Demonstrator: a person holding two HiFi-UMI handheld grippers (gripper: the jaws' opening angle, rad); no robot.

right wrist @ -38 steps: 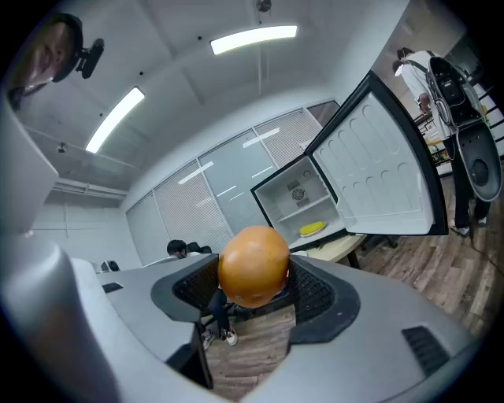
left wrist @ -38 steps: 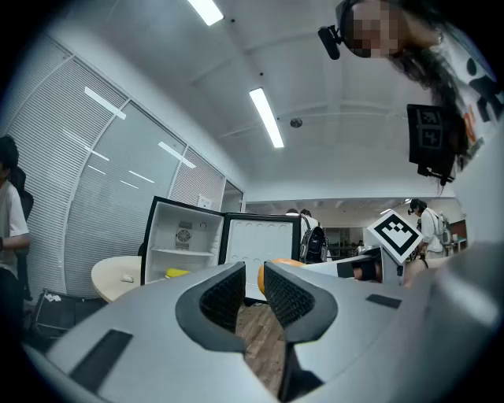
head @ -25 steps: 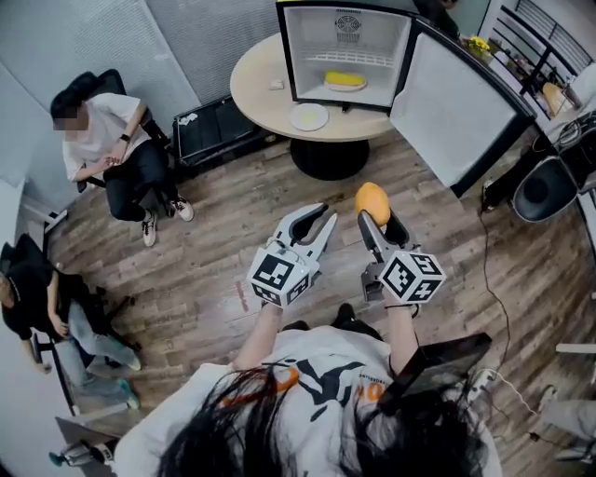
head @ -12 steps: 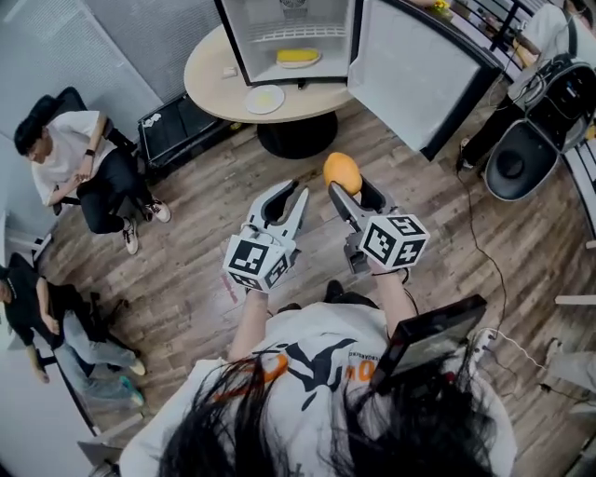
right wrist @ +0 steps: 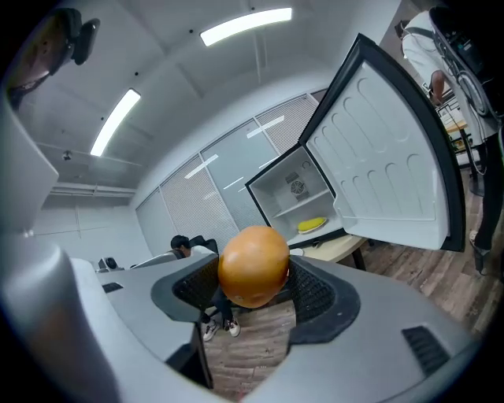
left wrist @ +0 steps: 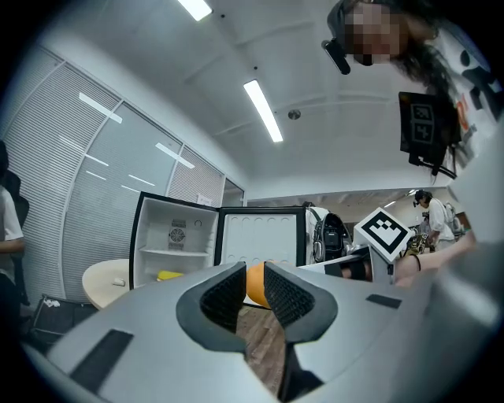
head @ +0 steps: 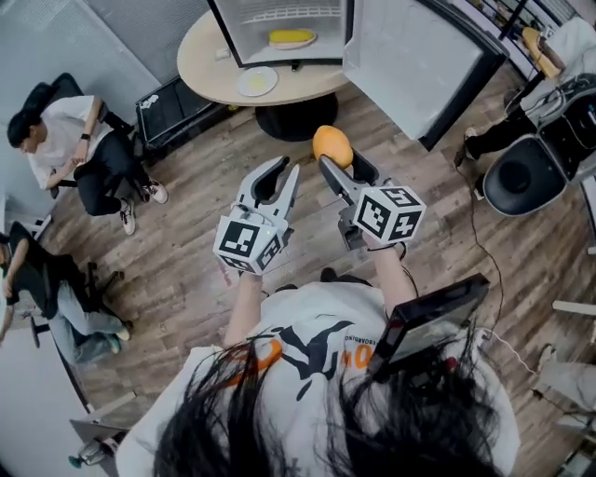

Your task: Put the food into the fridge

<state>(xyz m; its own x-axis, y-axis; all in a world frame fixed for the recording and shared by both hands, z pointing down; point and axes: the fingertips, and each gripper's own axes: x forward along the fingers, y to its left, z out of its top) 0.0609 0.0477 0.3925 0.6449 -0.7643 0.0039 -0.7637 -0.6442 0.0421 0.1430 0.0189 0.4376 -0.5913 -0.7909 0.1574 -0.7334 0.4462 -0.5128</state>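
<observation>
The right claw (head: 337, 160) pinches an orange fruit (head: 331, 145) between its two pads, which stand wide apart because the fruit fills the gap. The fruit sits at the tips and sticks out a little beyond them. Just beside it, the left claw (head: 276, 174) has its jaws somewhat apart with nothing between them; the orange colour seen in its gap is only the fruit in the other claw.

Compared with a second ago, the table (head: 209, 65) and the open fridge (head: 307, 11) have come closer ahead of both claws, while the grip looks the same. I judge the person is walking the fruit to the fridge, with the placing not yet done.

The fruit is nearly round, slightly egg-shaped. Its long axis seems to run along the jaws, toward the fridge. Inside the fridge, far ahead, a yellow food (head: 291, 38) already lies on the floor.
</observation>
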